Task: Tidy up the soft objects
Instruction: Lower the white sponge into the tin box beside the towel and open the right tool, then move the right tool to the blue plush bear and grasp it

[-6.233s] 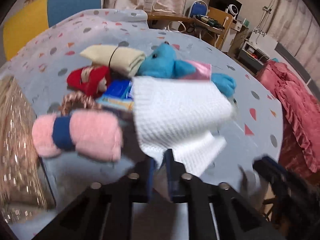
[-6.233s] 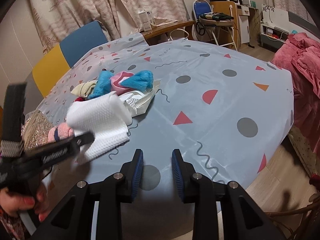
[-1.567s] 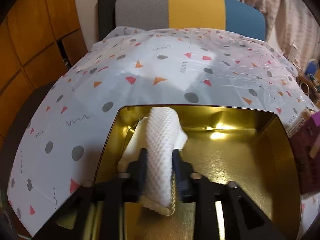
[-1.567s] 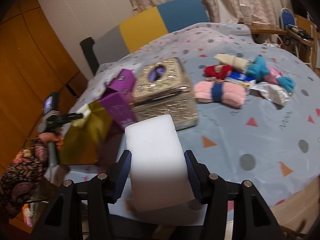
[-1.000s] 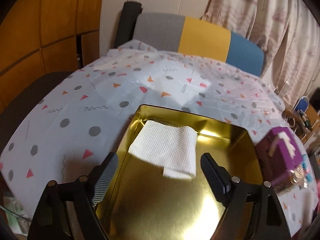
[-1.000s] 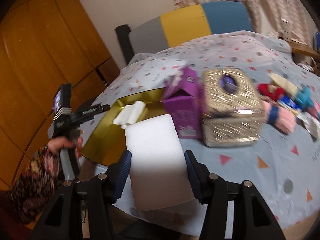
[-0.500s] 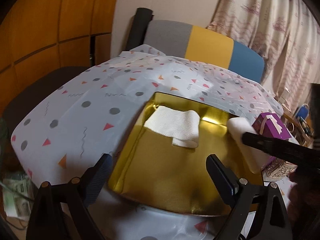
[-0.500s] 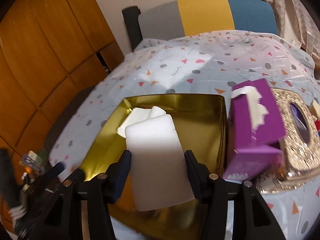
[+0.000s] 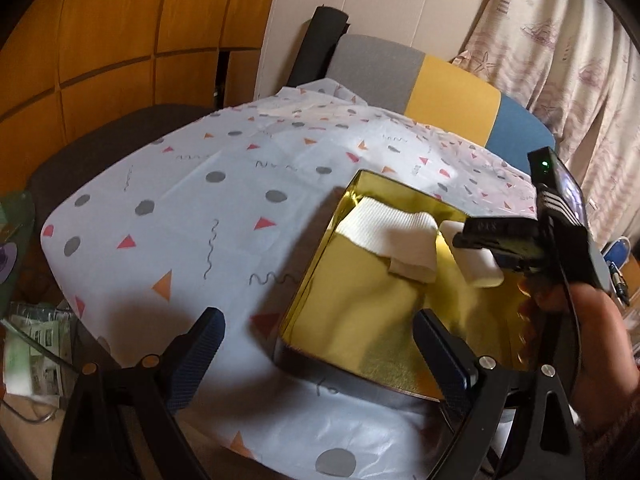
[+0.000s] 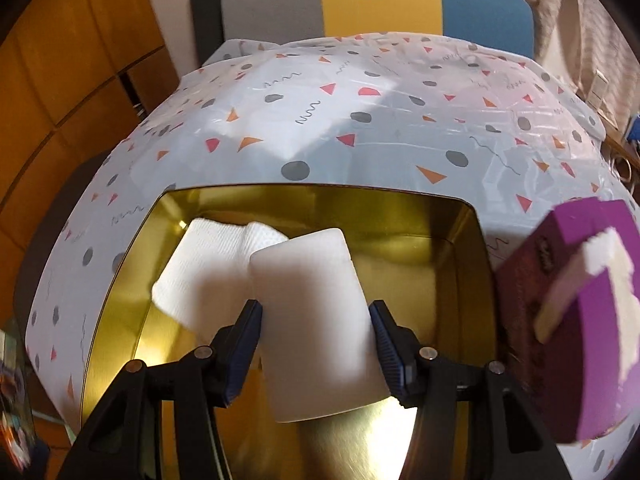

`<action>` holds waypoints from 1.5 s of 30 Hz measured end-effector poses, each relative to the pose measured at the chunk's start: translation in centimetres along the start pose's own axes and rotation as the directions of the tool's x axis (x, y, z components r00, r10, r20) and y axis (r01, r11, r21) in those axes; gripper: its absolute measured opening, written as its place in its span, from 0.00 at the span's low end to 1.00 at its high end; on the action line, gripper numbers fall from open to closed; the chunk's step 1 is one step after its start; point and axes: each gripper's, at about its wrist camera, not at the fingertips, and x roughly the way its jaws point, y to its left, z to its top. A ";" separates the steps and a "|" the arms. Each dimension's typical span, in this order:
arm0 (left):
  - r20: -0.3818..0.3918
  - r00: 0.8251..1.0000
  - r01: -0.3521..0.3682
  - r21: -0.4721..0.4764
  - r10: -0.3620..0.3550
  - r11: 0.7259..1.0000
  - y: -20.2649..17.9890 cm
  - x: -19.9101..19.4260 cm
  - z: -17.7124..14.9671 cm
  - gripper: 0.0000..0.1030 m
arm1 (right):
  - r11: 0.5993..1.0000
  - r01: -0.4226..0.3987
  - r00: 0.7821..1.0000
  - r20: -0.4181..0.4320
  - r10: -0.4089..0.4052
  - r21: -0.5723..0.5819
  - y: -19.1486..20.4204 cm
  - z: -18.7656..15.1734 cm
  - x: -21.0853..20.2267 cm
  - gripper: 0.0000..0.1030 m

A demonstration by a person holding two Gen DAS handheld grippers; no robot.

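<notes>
The right tongs (image 10: 316, 344) pinch a white foam block (image 10: 316, 320) by its 2 long sides, holding it over the gold tin (image 10: 472, 240) beside the folded white cloth (image 10: 204, 268) already lying inside. The block looks light and squashy, so a gentle side grip should suffice. The left tongs (image 9: 316, 356) hang spread and empty above the tabletop (image 9: 180, 200).

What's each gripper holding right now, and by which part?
Right gripper clamps the white sponge by its long side faces, near its lower half, over the gold tin. Left gripper is open, empty.
</notes>
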 end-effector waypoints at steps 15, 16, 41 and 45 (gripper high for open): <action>-0.023 1.000 -0.006 -0.032 0.005 0.999 0.6 0.0 -0.6 0.93 | 0.994 -0.088 0.996 -0.009 0.089 0.070 -0.2 1.6 2.8 0.60; -0.025 1.000 -0.007 -0.031 0.006 1.000 0.5 0.1 -0.6 0.93 | 0.993 -0.094 0.996 0.002 0.094 0.070 -0.4 1.4 2.0 0.60; -0.038 0.999 0.035 0.062 -0.033 0.997 -4.0 -1.8 -3.1 0.99 | 0.975 -0.167 0.932 0.299 0.204 -0.143 -4.1 -6.4 -16.6 0.67; -0.050 0.998 0.053 0.085 -0.049 0.995 -5.2 -2.2 -3.7 0.99 | 0.984 -0.110 0.929 0.337 0.153 -0.143 -7.2 -9.2 -18.6 0.67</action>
